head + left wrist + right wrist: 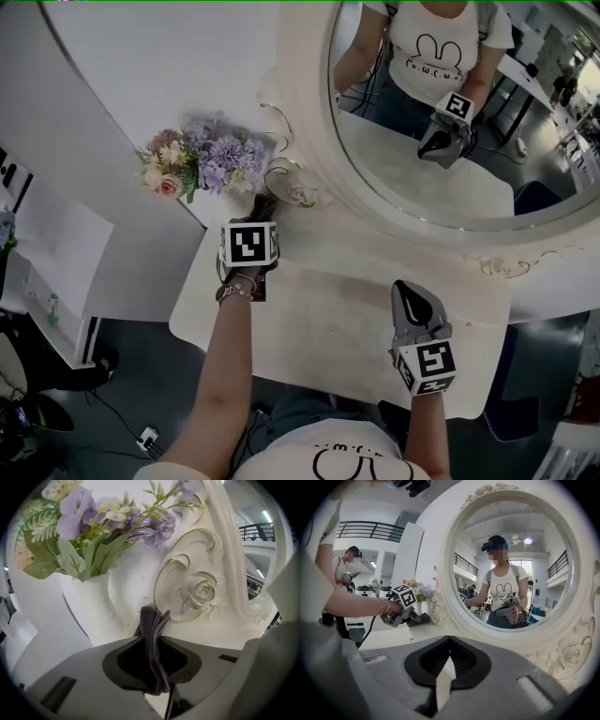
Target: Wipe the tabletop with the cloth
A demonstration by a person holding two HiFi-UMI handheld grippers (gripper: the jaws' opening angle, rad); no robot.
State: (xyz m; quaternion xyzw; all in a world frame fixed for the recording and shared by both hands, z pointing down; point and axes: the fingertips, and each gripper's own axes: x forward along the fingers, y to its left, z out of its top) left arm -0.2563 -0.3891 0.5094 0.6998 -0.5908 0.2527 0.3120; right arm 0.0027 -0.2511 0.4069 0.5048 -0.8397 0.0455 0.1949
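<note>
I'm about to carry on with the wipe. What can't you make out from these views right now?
- Whether the cloth touches the tabletop: in the head view the left gripper covers it; in the left gripper view the jaws hide its lower end.
- The vase base: left gripper view, blocked by the gripper body.
- The tabletop's near edge: head view, partly covered by the person's arms and torso.
- The dark speck on the tabletop: right gripper view, too small to identify.

We seem to be in a big open hall, perhaps a lab or studio, staged like a bedroom. An ornate white dressing table (309,309), round mirror (511,564) and flowers (202,159) stand beneath a balcony railing (370,529), with another person (347,573) nearby.
</note>
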